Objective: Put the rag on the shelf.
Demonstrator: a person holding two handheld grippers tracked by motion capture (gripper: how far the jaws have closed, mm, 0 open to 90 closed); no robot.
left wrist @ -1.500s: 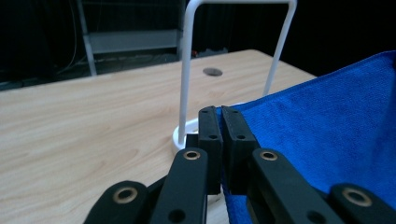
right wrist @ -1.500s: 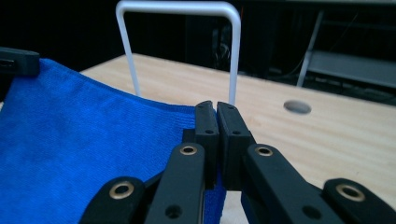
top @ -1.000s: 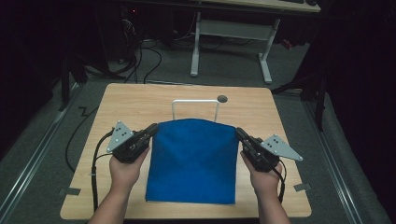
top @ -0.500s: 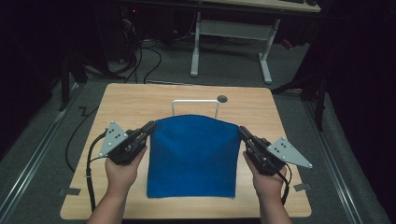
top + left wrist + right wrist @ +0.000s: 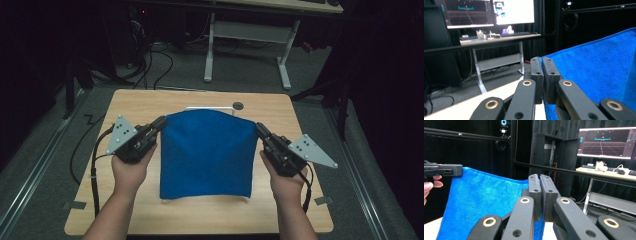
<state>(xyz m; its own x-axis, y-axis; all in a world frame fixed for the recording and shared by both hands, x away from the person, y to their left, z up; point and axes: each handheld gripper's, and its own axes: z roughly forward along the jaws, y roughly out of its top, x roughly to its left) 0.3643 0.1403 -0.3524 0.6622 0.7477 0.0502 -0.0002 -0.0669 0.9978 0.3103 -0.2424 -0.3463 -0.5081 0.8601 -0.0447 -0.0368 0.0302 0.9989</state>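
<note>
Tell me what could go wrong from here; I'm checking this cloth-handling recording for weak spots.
1. Each gripper pinches only a top corner of the blue cloth: the left gripper and right gripper hold little fabric, so a corner could slip out.
2. The cloth's lower edge lies on the table; lifting or pulling might drag it.
3. The white rack stands right behind the cloth, which could snag on it.

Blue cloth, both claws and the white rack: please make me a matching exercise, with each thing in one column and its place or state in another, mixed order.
Things:
1. blue cloth
2. left claw
3. right claw
4. white rack

States:
a. shut on the cloth's top right corner
b. held up, stretched between two claws
c. behind the cloth, mostly hidden
d. shut on the cloth's top left corner

Pairs: 1-b, 2-d, 3-a, 4-c
</note>
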